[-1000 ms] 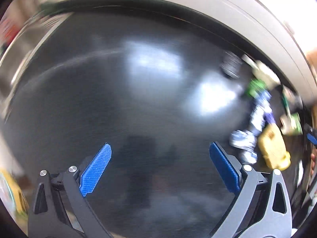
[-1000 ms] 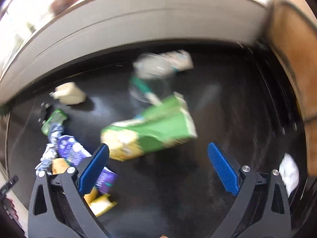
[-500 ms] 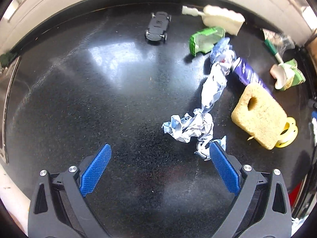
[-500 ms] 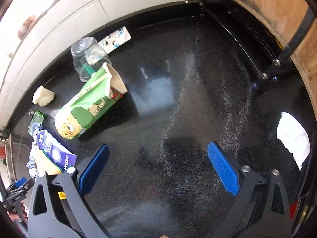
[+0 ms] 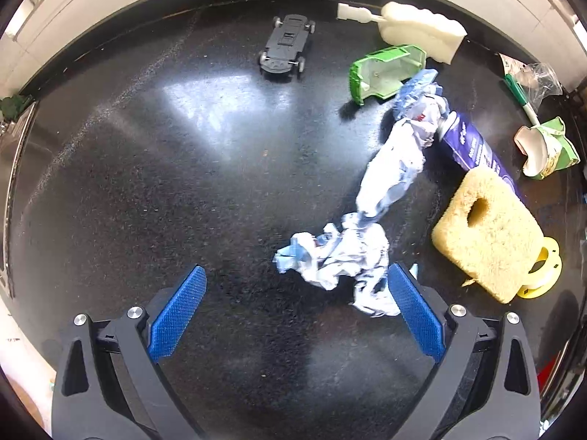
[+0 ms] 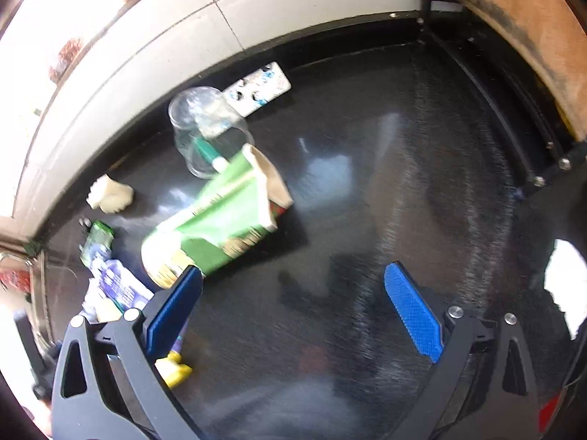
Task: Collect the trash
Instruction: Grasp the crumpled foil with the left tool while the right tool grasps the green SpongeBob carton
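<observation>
judging from what lies about, i have hardly begun: both hand-held grippers are spread and hold nothing, and every scrap is on the black speckled bench (image 5: pixel 154 168). my left hand-held gripper (image 5: pixel 293 311) hangs over a crumpled wrapper (image 5: pixel 345 260), thin foil-like stuff, white and blue, twisted into a long rope that runs up to a purple carton (image 5: pixel 473 146); its lower wad lies just inside my right-side pad, touching or nearly so, i cannot tell which. beside it sits a coarse yellow sponge (image 5: pixel 488 234) with a hole through it, resting on a yellow spool (image 5: pixel 546 271). farther off are a green plastic shell (image 5: pixel 385 73), a black toy chassis (image 5: pixel 288 47), a pale foam piece (image 5: pixel 418 31) and a torn green carton (image 5: pixel 546 146). my right hand-held gripper (image 6: pixel 293 304) hovers over bare bench, blurred, with that green carton (image 6: pixel 223 220) lying flattened near its left pad, a clear jar (image 6: pixel 205 135) tipped behind it and a white tissue (image 6: pixel 565 275) at the far right. no bin shows in either view, so i judge all the collecting is left to do.
</observation>
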Demonstrator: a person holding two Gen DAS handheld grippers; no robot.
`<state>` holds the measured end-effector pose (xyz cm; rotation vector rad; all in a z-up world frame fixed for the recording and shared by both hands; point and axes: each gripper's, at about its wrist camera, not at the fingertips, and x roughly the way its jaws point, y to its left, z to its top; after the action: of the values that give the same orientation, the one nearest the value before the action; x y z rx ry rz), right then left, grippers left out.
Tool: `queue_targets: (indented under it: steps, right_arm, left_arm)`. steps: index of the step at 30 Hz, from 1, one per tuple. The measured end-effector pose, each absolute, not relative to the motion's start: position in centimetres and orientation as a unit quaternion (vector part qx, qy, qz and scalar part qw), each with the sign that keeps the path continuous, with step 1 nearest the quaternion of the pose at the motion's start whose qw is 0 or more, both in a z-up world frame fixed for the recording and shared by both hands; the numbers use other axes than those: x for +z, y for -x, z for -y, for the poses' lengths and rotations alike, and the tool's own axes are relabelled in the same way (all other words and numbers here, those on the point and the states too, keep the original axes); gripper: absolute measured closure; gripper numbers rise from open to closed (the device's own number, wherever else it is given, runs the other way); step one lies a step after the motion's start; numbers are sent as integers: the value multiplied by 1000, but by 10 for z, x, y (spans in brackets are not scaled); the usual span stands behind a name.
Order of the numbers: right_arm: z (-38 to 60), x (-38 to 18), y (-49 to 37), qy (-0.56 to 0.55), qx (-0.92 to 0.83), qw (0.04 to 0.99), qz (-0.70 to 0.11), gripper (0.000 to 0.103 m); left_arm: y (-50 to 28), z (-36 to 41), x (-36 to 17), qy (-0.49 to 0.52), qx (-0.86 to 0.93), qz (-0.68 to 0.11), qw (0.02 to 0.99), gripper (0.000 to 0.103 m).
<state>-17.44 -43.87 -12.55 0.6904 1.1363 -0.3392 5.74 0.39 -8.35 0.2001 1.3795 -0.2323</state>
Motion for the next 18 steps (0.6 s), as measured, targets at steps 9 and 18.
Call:
queue_targets:
  steps: [9, 18]
  right_arm:
    - [423, -143, 122, -359, -152, 757, -524, 7]
    - [406, -149, 92, -341, -140, 752, -547, 7]
  left_arm:
    - [-50, 2, -103, -93, -99, -640, 756, 13]
    - [-37, -12, -98, -95, -101, -642, 754, 19]
